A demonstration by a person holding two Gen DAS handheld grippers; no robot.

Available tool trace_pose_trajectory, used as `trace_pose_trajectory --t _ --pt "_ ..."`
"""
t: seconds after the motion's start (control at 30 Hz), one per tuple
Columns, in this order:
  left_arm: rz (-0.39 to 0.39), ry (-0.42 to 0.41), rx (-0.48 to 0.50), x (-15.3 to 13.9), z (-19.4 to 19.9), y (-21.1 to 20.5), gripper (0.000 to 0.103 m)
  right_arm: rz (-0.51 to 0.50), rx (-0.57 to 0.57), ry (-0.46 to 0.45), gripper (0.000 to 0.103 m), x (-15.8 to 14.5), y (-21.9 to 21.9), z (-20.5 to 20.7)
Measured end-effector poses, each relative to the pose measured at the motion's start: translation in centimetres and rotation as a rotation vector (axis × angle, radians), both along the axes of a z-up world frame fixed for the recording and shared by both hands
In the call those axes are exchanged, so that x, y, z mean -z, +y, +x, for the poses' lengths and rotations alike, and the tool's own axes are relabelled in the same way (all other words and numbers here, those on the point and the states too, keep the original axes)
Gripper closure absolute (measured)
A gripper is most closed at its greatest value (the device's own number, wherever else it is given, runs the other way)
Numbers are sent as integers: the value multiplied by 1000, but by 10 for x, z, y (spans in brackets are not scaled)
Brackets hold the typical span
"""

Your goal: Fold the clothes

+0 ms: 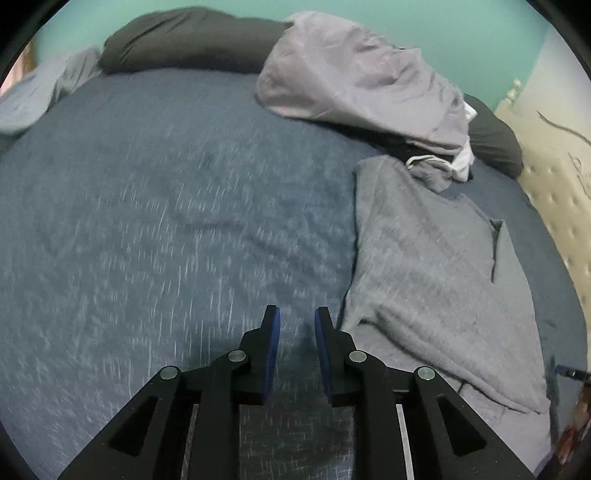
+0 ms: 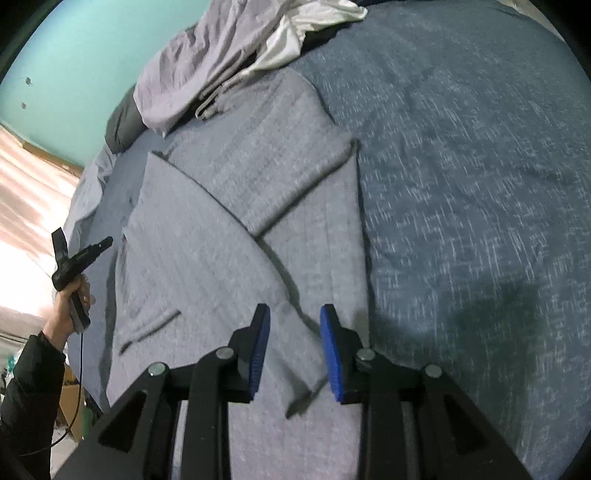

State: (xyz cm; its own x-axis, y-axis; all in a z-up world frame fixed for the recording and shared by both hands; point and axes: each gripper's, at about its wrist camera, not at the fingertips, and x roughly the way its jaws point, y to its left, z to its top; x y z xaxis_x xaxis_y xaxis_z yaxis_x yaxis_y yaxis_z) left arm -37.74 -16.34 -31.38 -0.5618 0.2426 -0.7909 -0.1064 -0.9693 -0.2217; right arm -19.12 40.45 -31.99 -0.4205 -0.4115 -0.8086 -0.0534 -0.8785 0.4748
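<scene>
My right gripper [image 2: 293, 350], black-framed with blue pads, hangs with its fingers apart and nothing pinched between them. Directly under it lies the heather-grey knit hoodie [image 2: 229, 236], flat on the mottled blue bedspread [image 2: 461, 184] with both sleeves crossed in over the chest and one cuff ending just below my pads. My left gripper [image 1: 297, 350] also stands parted and empty, over bare bedspread, with the hoodie's long edge just beside it on its right.

The hoodie's long axis runs away from me, hem nearest, hood farthest, so both tools sit at the hem end. My right one is over the cloth itself. My left one stands just off the side edge. I judge the next fold to be hem up toward the hood, and for that each gripper needs a bottom corner; the left must shift in toward the garment first.

Beyond the hood lies a heap of unfolded clothes, pale lilac-grey fabric [image 1: 354, 74] over something white, and a dark grey pillow [image 1: 184, 40] lies against the teal wall [image 1: 461, 26].
</scene>
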Motion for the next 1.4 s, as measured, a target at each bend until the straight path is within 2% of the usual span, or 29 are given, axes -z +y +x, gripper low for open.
trace_pose_trajectory --t 0.07,0.13,0.27,0.33,0.57,0.67,0.83,0.87,0.9,0.93,1.0,1.03,1.2,1.4 --pt "-18 15 23 -9 -13 12 78 -15 11 20 75 1 3 -3" --pt "-26 9 44 -13 -33 31 68 -30 22 31 75 3 6 -6" --pt "-50 -9 77 -13 -73 65 63 -36 25 47 75 5 14 -10" --pt "-50 -19 75 -11 -94 75 54 -55 34 54 75 5 21 -11" --pt "-78 -46 76 4 -155 95 53 -64 57 66 75 7 41 -21" --pt "-32 -28 83 7 -166 99 53 -40 46 72 75 7 43 -26" --pt "-36 -33 130 19 -174 108 53 -44 43 72 75 13 45 -29" --pt "-38 -35 131 21 -175 108 54 -44 41 69 75 15 45 -30" --pt "-36 -35 131 23 -176 107 61 -45 39 66 75 17 44 -31" --pt "-24 -30 127 22 -177 106 77 -45 36 65 75 19 43 -31" --pt "0 -18 119 22 -178 102 92 -46 32 62 75 22 40 -32" --pt "10 -12 113 21 -178 101 95 -48 29 60 75 23 38 -33" --pt "46 -15 7 22 -182 80 97 -45 11 61 75 25 34 -34" --pt "61 -50 -31 26 -189 73 93 -47 14 64 75 24 34 -35"
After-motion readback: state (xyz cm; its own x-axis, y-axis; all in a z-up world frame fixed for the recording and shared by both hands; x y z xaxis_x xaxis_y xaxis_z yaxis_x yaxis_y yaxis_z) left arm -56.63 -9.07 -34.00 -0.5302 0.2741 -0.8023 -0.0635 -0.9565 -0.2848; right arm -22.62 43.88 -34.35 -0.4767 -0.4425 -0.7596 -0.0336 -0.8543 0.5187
